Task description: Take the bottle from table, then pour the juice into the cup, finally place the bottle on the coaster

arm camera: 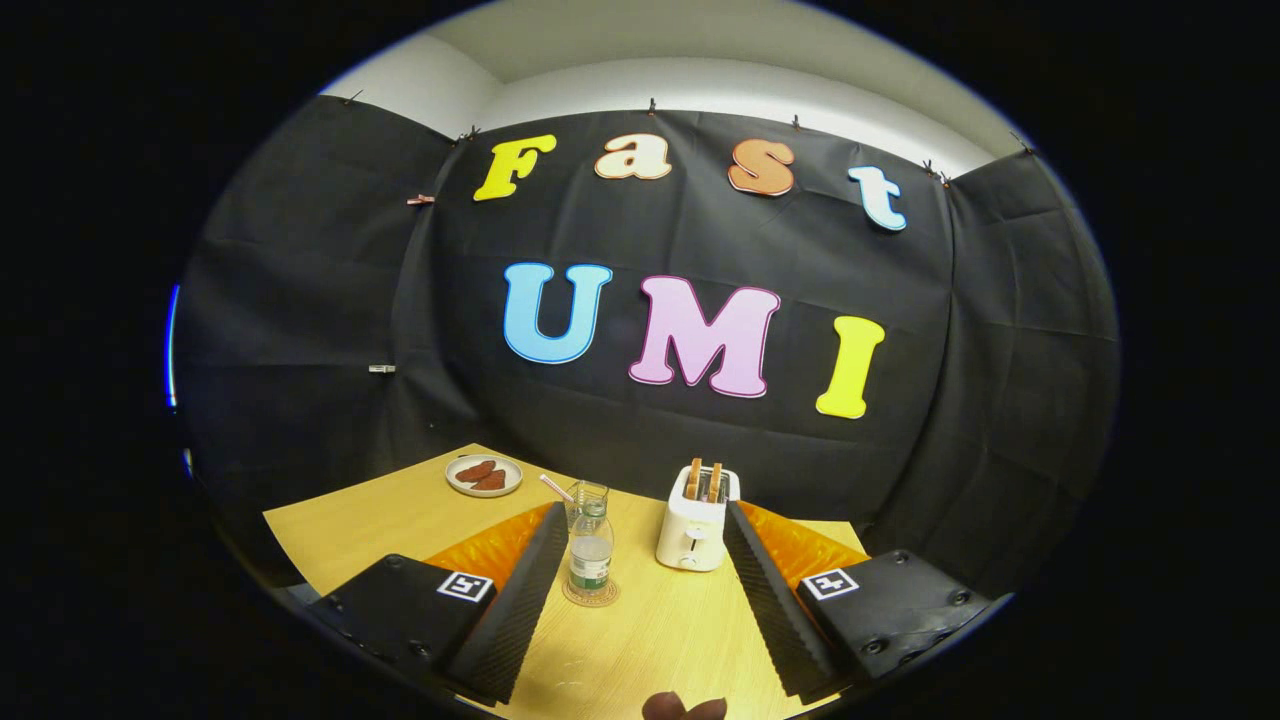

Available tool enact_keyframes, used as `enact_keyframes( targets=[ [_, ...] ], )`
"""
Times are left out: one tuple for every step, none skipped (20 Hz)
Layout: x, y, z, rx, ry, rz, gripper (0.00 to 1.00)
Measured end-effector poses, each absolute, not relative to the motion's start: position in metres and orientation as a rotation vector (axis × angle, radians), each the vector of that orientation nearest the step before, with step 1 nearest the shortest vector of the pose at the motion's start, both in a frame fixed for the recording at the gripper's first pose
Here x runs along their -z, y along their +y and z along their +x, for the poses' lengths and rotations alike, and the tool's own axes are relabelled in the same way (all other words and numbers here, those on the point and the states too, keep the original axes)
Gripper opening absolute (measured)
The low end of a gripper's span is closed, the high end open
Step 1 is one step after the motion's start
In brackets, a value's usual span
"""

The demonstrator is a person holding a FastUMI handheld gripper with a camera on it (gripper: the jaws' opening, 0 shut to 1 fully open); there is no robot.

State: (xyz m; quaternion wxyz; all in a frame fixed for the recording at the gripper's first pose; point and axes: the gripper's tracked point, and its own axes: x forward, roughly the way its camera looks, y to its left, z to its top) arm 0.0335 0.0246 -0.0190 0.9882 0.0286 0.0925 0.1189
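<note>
A clear plastic bottle [591,555] with a pale label stands upright on a round coaster [590,594] on the wooden table [360,530]. It is just ahead of my left finger and inside the gap. Right behind the bottle stands a clear glass cup [583,498] with a pink straw in it. My gripper [645,535] is open, its fingers spread wide, and nothing is held between them.
A white toaster [695,530] with two slices in its slots stands just right of the bottle, near my right finger. A small plate [484,476] with brown pieces lies at the far left corner. The black cloth wall closes the table's far side.
</note>
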Motion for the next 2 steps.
enact_keyframes(
  targets=[
    [0.0156, 0.0244, 0.0348, -0.239, 0.183, 0.053, 0.96],
    [0.0142, 0.0223, 0.0356, -0.239, 0.181, 0.046, 0.96]
  ],
)
